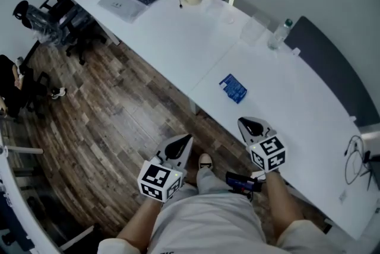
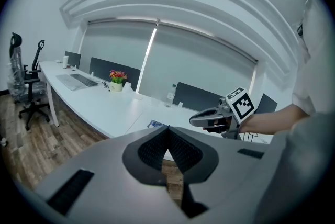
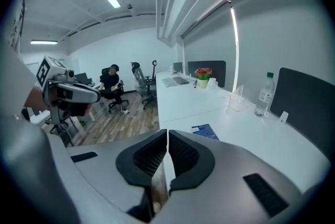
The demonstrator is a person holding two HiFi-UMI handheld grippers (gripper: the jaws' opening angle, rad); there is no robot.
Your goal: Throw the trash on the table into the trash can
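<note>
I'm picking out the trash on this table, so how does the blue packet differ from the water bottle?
The blue packet lies flat; the water bottle stands upright. The packet is blue and opaque; the bottle is clear with a green cap. The packet sits mid-table, the bottle at the far edge by the dark partition. Both rest on the white table.

place: office | cues: long white desk [image 1: 178, 33], likely laptop [image 1: 122, 5], swivel chairs [image 1: 59, 16], desk dividers [image 1: 329, 69]

Smooth matt table [image 1: 178, 39], seemingly wood-plank floor [image 1: 119, 116]
</note>
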